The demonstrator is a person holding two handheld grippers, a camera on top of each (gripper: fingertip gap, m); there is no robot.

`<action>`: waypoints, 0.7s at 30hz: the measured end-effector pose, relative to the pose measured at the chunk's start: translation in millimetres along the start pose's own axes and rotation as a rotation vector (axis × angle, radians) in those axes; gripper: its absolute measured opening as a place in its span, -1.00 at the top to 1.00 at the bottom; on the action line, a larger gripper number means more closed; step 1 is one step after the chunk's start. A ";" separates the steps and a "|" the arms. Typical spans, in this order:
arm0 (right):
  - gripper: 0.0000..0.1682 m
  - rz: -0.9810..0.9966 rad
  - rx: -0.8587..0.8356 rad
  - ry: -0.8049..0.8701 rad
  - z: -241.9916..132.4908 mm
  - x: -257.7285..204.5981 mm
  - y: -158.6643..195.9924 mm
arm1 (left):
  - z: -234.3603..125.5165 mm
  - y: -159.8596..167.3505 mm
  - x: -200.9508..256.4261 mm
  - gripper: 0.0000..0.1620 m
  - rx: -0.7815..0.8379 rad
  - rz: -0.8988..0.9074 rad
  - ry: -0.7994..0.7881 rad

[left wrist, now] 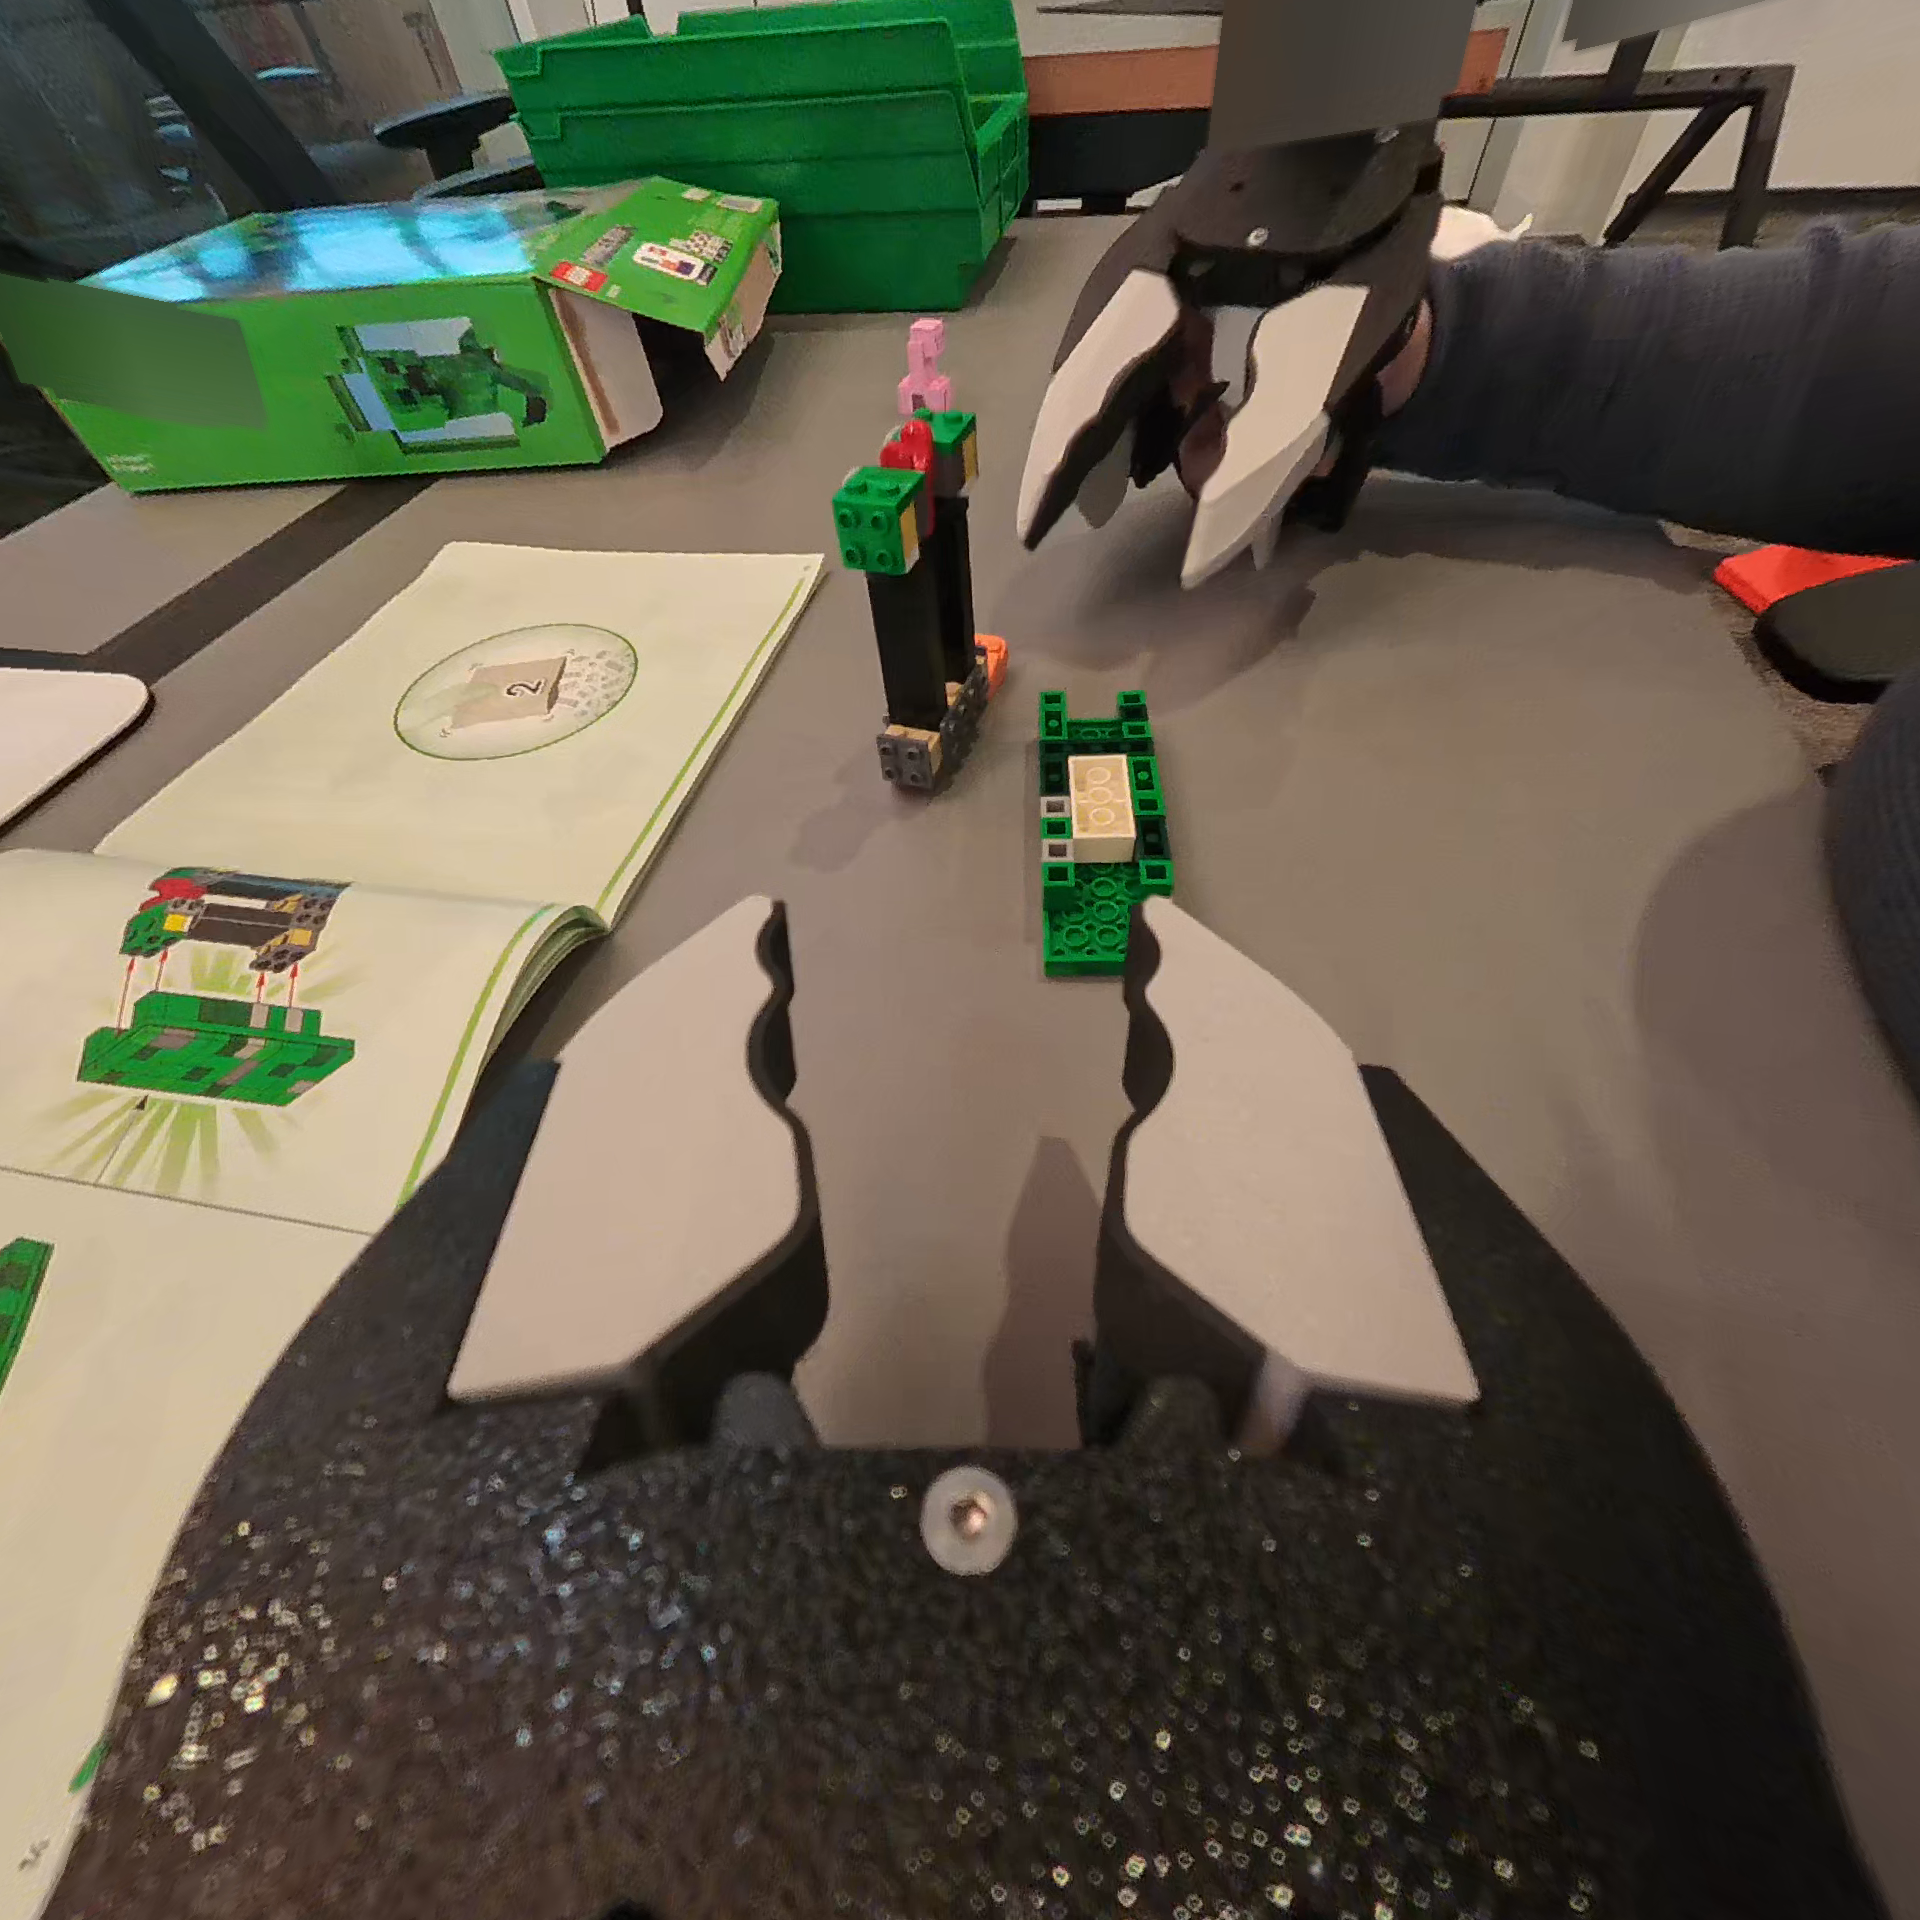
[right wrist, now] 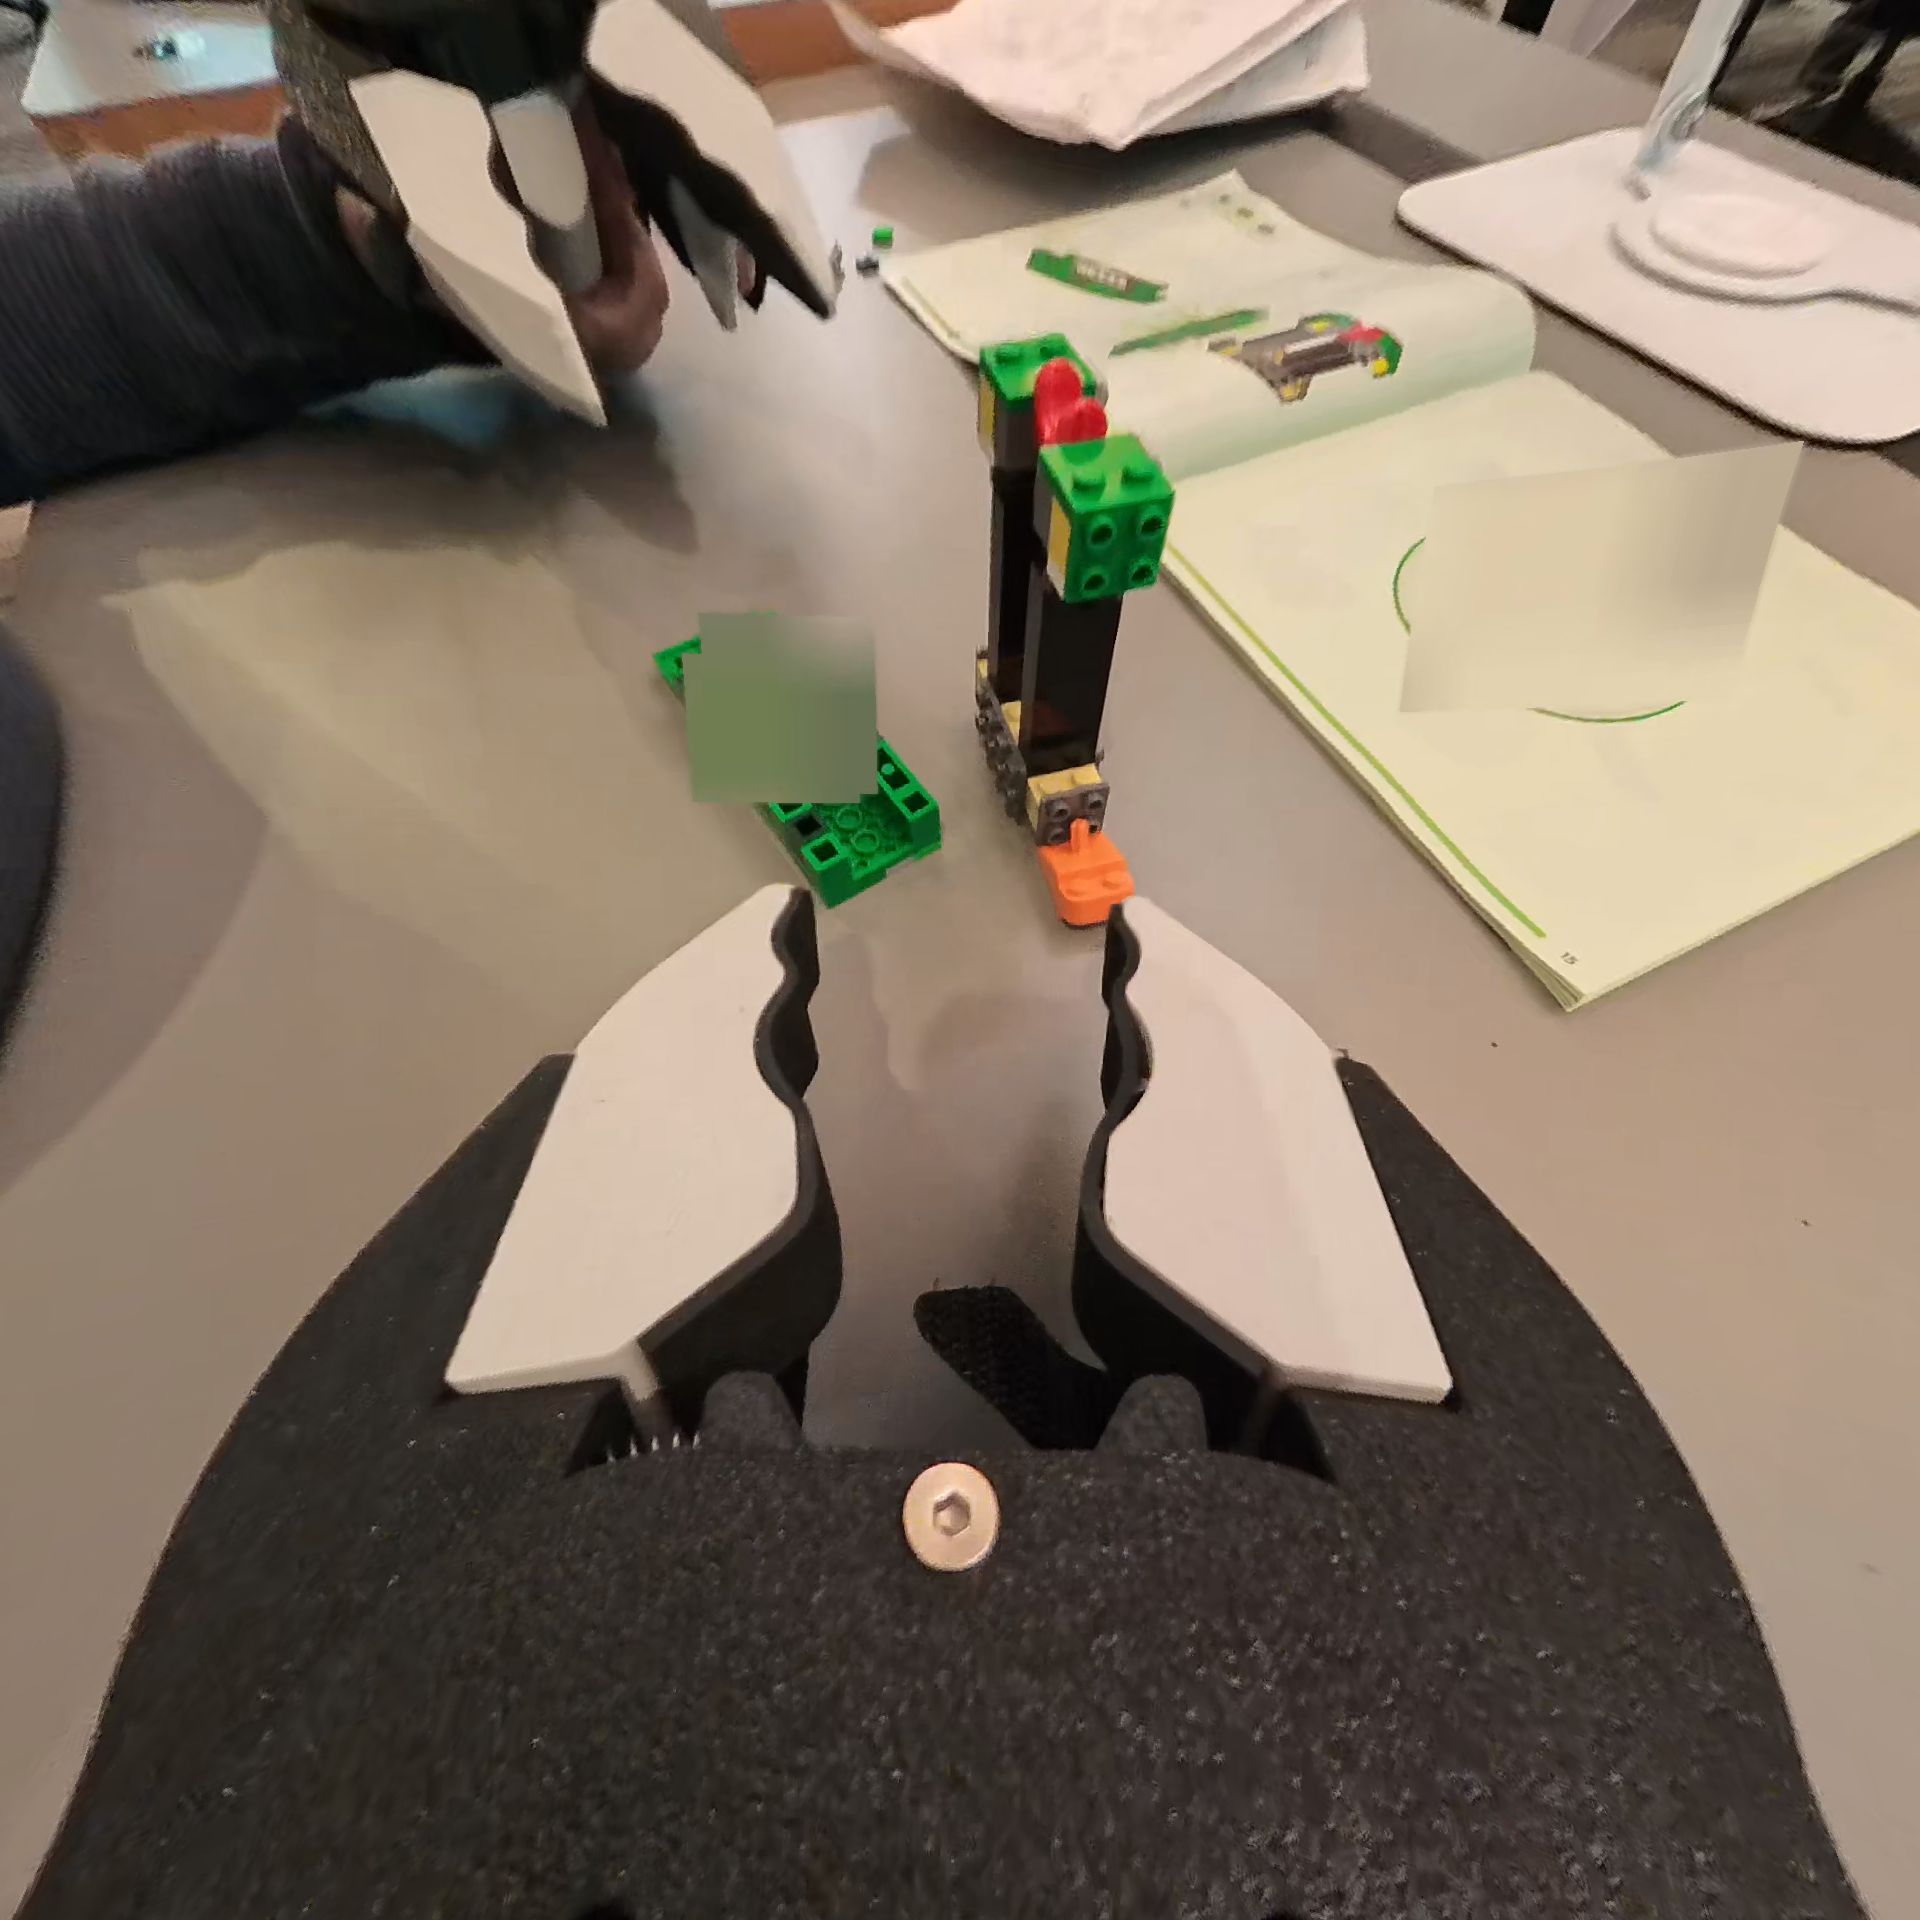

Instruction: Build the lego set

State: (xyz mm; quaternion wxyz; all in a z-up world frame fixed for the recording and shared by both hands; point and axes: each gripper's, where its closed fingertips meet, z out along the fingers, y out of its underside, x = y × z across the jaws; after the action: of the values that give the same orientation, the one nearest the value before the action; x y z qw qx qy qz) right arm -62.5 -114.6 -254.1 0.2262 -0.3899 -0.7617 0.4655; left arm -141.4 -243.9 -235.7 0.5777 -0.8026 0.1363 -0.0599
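A tall black assembly (left wrist: 925, 613) with green blocks and a red piece on top stands upright on the grey table; it also shows in the right wrist view (right wrist: 1060, 623). A flat green base (left wrist: 1101, 831) with a white brick on it lies to its right, and shows partly masked in the right wrist view (right wrist: 862, 831). An orange piece (right wrist: 1086, 878) lies at the assembly's foot. A pink piece (left wrist: 925, 364) stands behind it. My left gripper (left wrist: 956, 914) is open and empty, just short of the base. My right gripper (right wrist: 956, 904) is open and empty, near the orange piece.
An open instruction booklet (left wrist: 436, 790) lies left of the models, also in the right wrist view (right wrist: 1455, 665). A green set box (left wrist: 343, 343) and stacked green bins (left wrist: 790, 135) stand behind. A white stand base (right wrist: 1704, 260) sits beyond the booklet. A red and black object (left wrist: 1818, 613) lies far right. The tips of one gripper are about 15 centimeters away from the tips of the other.
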 end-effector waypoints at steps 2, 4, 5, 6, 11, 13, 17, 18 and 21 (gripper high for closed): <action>0.43 -0.001 0.020 0.018 -0.8 0.6 -2.5 | 0.9 1.3 -0.4 0.23 -0.011 0.013 -0.016; 0.59 0.000 0.028 -0.020 -1.0 -4.9 -3.6 | 2.3 3.1 -1.7 0.18 -0.026 0.023 -0.035; 0.60 0.016 0.026 -0.036 -0.1 -6.1 -3.6 | 3.1 4.0 -2.2 0.16 -0.035 0.026 -0.042; 0.58 0.032 0.016 -0.046 0.9 -6.3 -2.6 | 3.8 4.9 -2.7 0.13 -0.043 0.025 -0.046; 0.54 0.050 -0.004 -0.048 2.8 -4.9 -0.2 | 5.1 6.7 -3.3 0.08 -0.058 0.014 -0.043; 0.54 0.050 -0.005 -0.044 2.9 -4.5 0.0 | 5.6 7.2 -2.7 0.09 -0.063 0.013 -0.038; 0.54 0.056 -0.013 -0.041 3.7 -3.7 1.0 | 7.1 9.0 -2.2 0.09 -0.079 0.017 -0.036; 0.53 0.057 -0.015 -0.041 3.8 -3.6 1.2 | 7.4 9.3 -1.9 0.09 -0.082 0.019 -0.035; 0.47 0.058 -0.018 -0.019 4.3 -0.9 1.6 | 8.0 10.0 -1.5 0.09 -0.089 0.022 -0.033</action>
State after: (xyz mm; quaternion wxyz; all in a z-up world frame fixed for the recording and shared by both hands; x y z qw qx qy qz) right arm -64.4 -117.2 -257.4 0.2019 -0.4096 -0.7563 0.4685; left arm -142.3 -239.2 -247.6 0.5442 -0.8268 0.1380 -0.0342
